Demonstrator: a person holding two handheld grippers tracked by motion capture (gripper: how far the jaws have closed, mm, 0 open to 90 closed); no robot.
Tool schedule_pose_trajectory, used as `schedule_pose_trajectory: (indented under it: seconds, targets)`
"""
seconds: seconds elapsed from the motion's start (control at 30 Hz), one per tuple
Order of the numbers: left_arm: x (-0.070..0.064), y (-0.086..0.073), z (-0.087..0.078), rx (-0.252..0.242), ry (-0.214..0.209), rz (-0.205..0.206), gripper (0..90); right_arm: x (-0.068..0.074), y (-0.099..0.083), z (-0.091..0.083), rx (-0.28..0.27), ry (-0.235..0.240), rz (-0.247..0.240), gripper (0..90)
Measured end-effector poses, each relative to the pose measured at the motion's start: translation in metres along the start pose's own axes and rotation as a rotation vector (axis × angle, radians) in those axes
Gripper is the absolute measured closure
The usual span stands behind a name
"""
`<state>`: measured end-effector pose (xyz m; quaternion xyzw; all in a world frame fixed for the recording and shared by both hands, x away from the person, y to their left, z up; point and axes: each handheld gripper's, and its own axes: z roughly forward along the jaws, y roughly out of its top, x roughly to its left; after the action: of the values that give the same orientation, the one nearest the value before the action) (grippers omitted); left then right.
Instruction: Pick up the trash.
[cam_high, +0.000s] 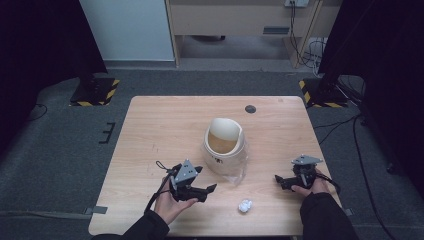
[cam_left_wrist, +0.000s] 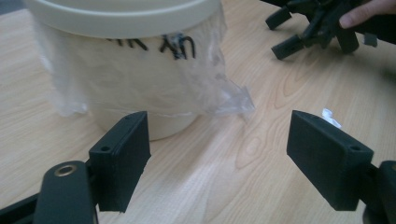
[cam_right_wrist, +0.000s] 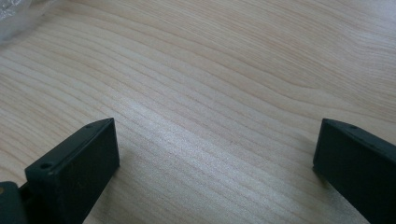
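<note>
High view: cream bin (cam_high: 224, 145) stands at the centre of the wooden table (cam_high: 165, 125), swing lid tilted, a clear plastic liner (cam_high: 239, 172) hanging out under the rim and spilling onto the tabletop at its lower right. Left gripper (cam_high: 205, 190) sits low and left of centre in the frame, just beside the bin's base, held from below by the left hand (cam_high: 170, 204); jaws wide apart, nothing between them. In the left gripper view the bin (cam_left_wrist: 126, 60) fills the upper left, black lettering under its rim (not legible), with the liner's loose corner (cam_left_wrist: 233, 100) ahead between the jaws. Right gripper (cam_high: 280, 181) lies at lower right of the high view, well apart from the bin, jaws apart and empty over bare wood (cam_right_wrist: 210, 93). Crumpled white paper ball (cam_high: 244, 205) rests near the bottom edge, between the two grippers, touching neither.
</note>
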<state>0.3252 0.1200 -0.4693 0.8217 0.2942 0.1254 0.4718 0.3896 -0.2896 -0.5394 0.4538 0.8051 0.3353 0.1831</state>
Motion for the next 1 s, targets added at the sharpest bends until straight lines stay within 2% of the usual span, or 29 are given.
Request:
schedule_pose_trajectory:
  seconds: [0.23, 0.4, 0.6, 1.0]
  targets:
    - [-0.011, -0.002, 0.014, 0.036, -0.038, 0.025, 21.3, 0.000, 0.000, 0.000, 0.000, 0.000, 0.000, 0.5]
    - [-0.022, -0.006, 0.026, 0.078, -0.067, 0.063, 21.3, 0.000, 0.000, 0.000, 0.000, 0.000, 0.000, 0.5]
    - [-0.032, -0.009, 0.039, 0.119, -0.083, 0.096, 21.7, 0.000, 0.000, 0.000, 0.000, 0.000, 0.000, 0.5]
    - [-0.048, -0.014, 0.060, 0.164, -0.133, 0.136, 23.8, 0.000, 0.000, 0.000, 0.000, 0.000, 0.000, 0.5]
